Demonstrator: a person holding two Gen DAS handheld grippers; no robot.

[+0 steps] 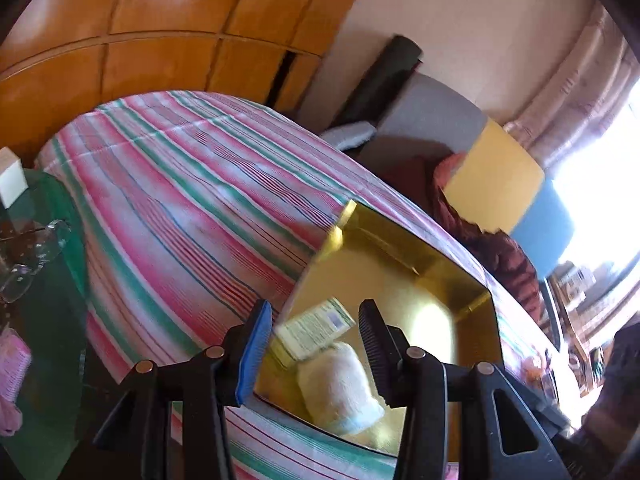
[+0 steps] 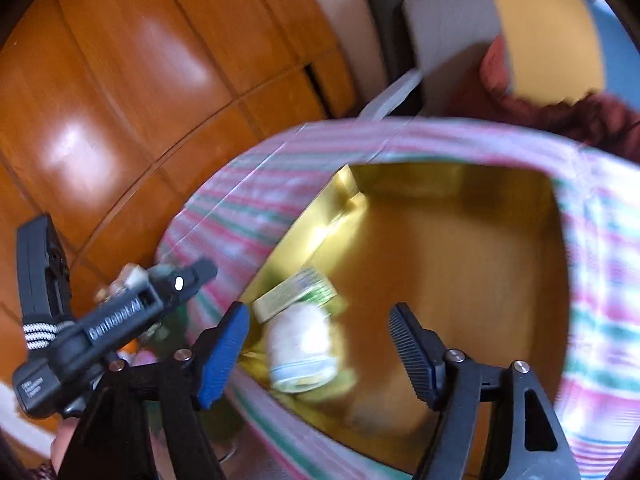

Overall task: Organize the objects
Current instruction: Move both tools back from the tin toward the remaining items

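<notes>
A shiny gold box (image 1: 452, 280) lies open on the striped bed (image 1: 180, 184). Inside it are a small green-and-white printed carton (image 1: 316, 326) and a white fluffy bundle with a pale blue band (image 1: 340, 388). My left gripper (image 1: 316, 344) is open and empty, above the box's near left corner. In the right wrist view the same box (image 2: 460, 264) holds the carton (image 2: 296, 294) and the white bundle (image 2: 300, 348). My right gripper (image 2: 320, 348) is open and empty above them. The left gripper's body (image 2: 112, 316) shows at the left of that view.
A green glass side table (image 1: 44, 320) at the left carries a white box (image 1: 12, 180), glasses (image 1: 28, 252) and a pink item (image 1: 14, 364). Wooden wardrobe doors (image 1: 160, 40) stand behind the bed. A grey chair (image 1: 432, 116) and coloured panels (image 1: 496, 176) stand beyond it.
</notes>
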